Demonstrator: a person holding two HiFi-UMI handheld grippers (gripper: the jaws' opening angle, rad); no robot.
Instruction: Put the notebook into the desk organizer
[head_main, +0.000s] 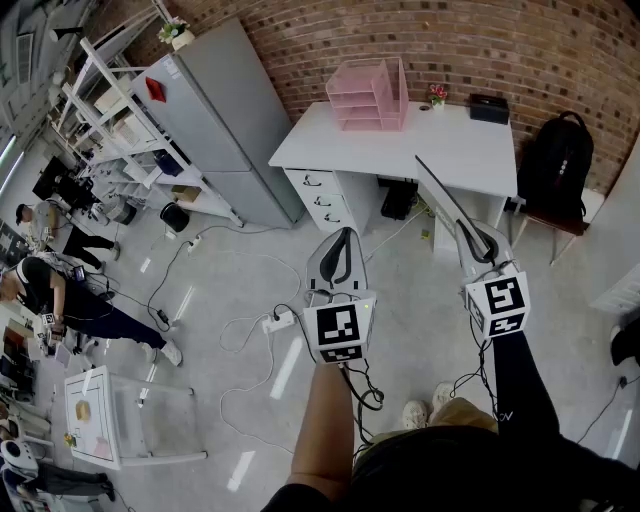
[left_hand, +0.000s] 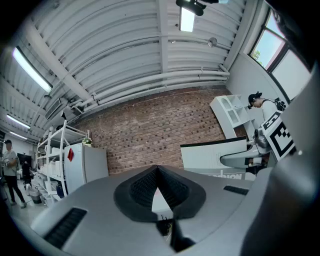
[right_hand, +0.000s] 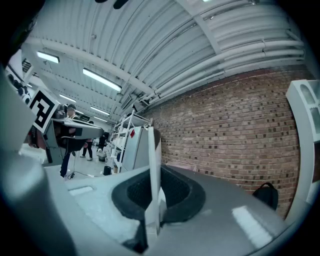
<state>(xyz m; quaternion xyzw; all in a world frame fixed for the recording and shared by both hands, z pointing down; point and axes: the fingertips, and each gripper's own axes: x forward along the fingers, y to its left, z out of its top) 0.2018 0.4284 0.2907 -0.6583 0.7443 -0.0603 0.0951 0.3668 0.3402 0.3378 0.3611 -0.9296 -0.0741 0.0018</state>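
The notebook (head_main: 447, 197) is pinched edge-on by the right gripper (head_main: 478, 240), well short of the far organizer (head_main: 368, 95). Gripped at one end, it could be levered loose. The left gripper (head_main: 343, 240) is closed on nothing.

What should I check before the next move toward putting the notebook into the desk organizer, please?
1. Notebook clamped in the right tool: ok.
2. Left tool shut with nothing in it: ok.
3. Pink desk organizer upright on the white desk: ok.
4. Desk organizer within reach: not ok, the desk stands well ahead across open floor.
5. Free slot for the notebook: cannot tell, too small from here.
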